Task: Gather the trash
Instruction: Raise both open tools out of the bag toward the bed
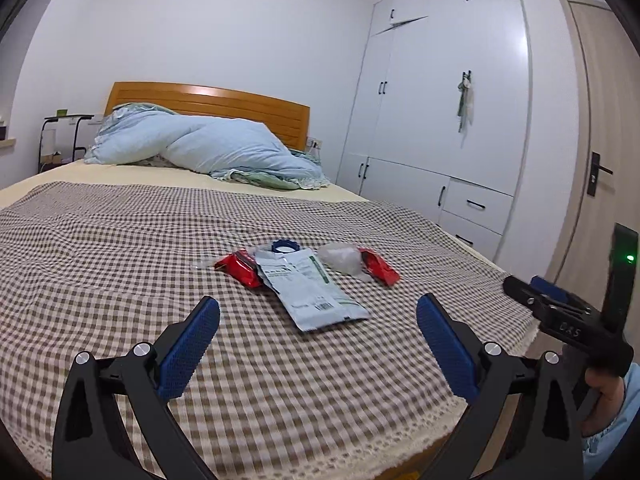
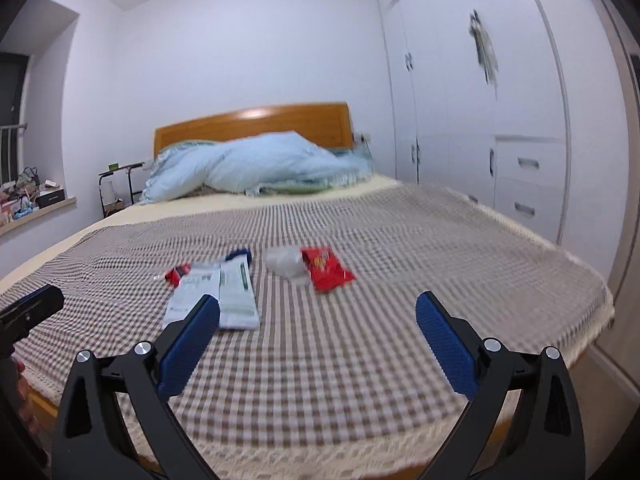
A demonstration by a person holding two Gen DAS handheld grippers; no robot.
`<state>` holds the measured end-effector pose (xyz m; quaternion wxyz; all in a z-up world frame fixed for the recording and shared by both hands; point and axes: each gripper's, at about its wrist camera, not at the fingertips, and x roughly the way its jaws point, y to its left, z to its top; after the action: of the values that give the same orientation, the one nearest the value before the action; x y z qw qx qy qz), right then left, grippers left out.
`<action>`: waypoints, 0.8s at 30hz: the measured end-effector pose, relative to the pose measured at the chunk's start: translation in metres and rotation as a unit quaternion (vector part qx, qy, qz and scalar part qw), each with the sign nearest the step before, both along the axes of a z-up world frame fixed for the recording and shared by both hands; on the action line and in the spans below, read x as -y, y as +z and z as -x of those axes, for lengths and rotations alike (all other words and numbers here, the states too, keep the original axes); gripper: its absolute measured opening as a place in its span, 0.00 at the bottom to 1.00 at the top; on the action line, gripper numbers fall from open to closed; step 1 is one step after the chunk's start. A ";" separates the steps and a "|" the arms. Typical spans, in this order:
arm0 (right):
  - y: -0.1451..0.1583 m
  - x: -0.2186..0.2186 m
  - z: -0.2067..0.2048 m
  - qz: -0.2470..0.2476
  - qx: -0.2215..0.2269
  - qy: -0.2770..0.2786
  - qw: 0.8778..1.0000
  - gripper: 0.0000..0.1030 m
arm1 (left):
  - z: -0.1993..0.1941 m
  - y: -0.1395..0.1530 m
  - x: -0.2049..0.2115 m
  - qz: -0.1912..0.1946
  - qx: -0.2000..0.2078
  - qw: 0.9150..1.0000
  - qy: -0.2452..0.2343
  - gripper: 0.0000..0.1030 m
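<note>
Both left tongs (image 1: 318,312) and right tongs (image 2: 318,312) gape wide, empty, above the checked bed cover (image 1: 120,248). Just beyond lie a white pouch (image 1: 312,288), red wrappers (image 2: 326,268), clear plastic (image 1: 340,258) and a blue cap (image 1: 285,246); farther off, a blue duvet (image 1: 208,144).

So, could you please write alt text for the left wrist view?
Open left tool hovers over a checkered bedspread strewn with trash: a white pouch, two red wrappers, crumpled clear plastic.
</note>
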<state>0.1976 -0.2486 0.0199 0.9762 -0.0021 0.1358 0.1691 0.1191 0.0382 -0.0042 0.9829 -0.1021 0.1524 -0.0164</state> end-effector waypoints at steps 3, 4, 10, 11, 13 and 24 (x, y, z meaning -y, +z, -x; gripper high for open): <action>0.001 -0.002 -0.011 0.008 0.013 -0.009 1.000 0.92 | -0.014 -0.002 -0.006 0.004 -0.006 1.000 0.005 0.93; 0.001 -0.003 -0.016 0.007 0.010 -0.008 1.000 0.92 | -0.017 -0.003 -0.008 0.006 -0.008 1.000 0.006 0.93; 0.001 -0.013 -0.044 0.008 -0.004 0.001 1.000 0.92 | -0.043 -0.008 -0.019 0.020 -0.025 0.999 0.008 0.93; 0.001 -0.016 -0.048 0.011 -0.005 0.004 1.000 0.92 | -0.046 -0.008 -0.019 0.019 -0.027 0.999 0.009 0.93; 0.001 -0.022 -0.054 0.023 -0.005 0.009 1.000 0.92 | -0.055 -0.008 -0.021 0.016 -0.031 0.999 0.010 0.93; -0.001 -0.056 -0.086 0.064 -0.009 0.028 0.998 0.92 | -0.101 -0.001 -0.038 0.018 -0.057 0.998 0.010 0.93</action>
<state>0.2833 -0.1922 0.0188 0.9677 -0.0666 0.1553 0.1869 0.2203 0.0758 -0.0049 0.9707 -0.1225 0.2069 -0.0035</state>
